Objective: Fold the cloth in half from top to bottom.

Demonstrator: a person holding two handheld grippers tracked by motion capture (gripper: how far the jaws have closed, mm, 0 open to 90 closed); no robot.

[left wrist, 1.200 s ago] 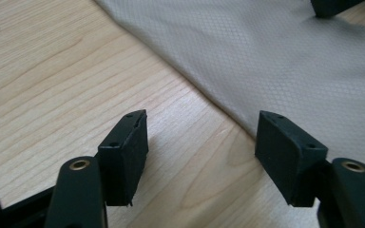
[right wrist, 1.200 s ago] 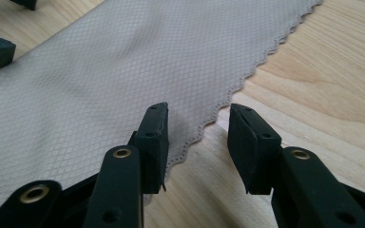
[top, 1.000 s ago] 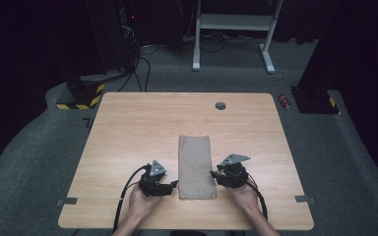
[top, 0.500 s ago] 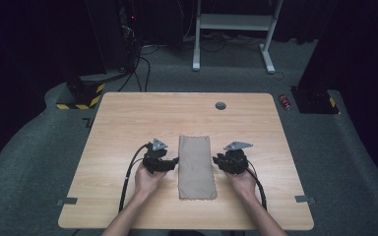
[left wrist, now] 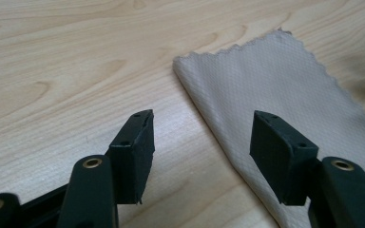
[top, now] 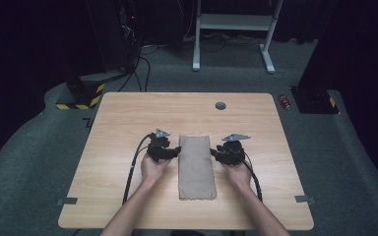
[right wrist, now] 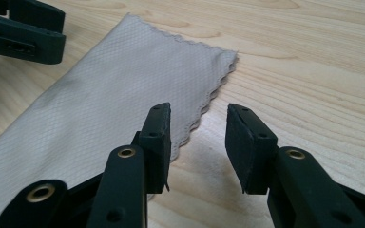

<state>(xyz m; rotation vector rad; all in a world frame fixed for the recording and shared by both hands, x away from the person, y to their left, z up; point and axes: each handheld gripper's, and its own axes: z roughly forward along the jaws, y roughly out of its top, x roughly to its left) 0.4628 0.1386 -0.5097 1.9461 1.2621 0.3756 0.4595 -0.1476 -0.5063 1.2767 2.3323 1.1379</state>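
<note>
From the high view, you have one folded beige cloth (top: 196, 167) lying lengthwise on the wooden tabletop (top: 128, 118), toward your near edge, with your two hands either side of it. Your left gripper (top: 170, 153) sits at the cloth's left edge near its far end, your right gripper (top: 217, 153) at its right edge; one small dark disc (top: 220, 105) lies toward the far edge, well apart. The left gripper view adds the texture: a fine woven weave with scalloped, pinked edges on the cloth (left wrist: 275, 85). Your left gripper (left wrist: 202, 137) has just been closing its jaws, which stand wide and empty, straddling the cloth's folded edge. In the right gripper view, your right gripper (right wrist: 197, 137) has just been opening its jaws, which are moderately apart with nothing gripped, and the cloth's (right wrist: 100, 109) layered scalloped edge runs just inside the near jaw.
</note>
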